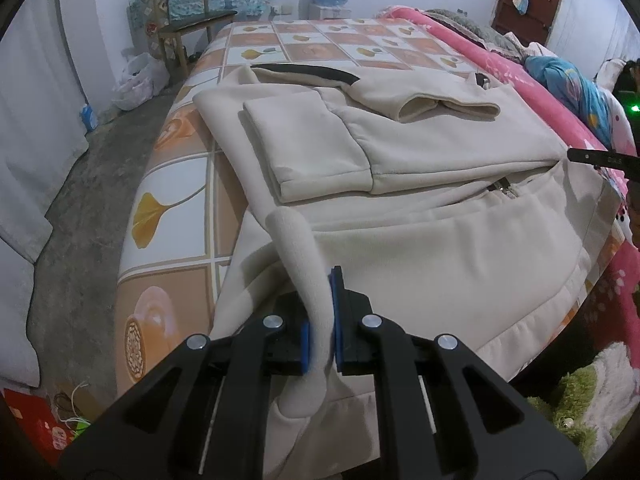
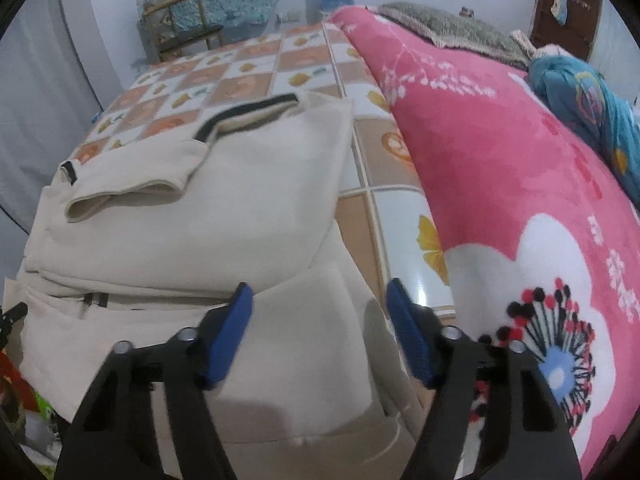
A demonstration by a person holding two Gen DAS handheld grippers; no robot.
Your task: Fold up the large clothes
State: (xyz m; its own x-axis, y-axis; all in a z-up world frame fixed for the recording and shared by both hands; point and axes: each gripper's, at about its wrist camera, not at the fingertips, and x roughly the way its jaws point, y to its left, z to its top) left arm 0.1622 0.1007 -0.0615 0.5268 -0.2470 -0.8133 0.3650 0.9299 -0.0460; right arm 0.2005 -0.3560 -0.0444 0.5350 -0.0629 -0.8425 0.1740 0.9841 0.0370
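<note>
Jaws of the left gripper were clamped on a raised fold of the cream jacket, near its hem. Right gripper jaws stood apart, nothing between the pads, hovering over the jacket's right edge. Jacket lay partly folded on the tile-print bed sheet, 2 sleeves tucked across its front, beside the pink blanket.

Jacket on bed, blanket right of it, chair behind bed.
</note>
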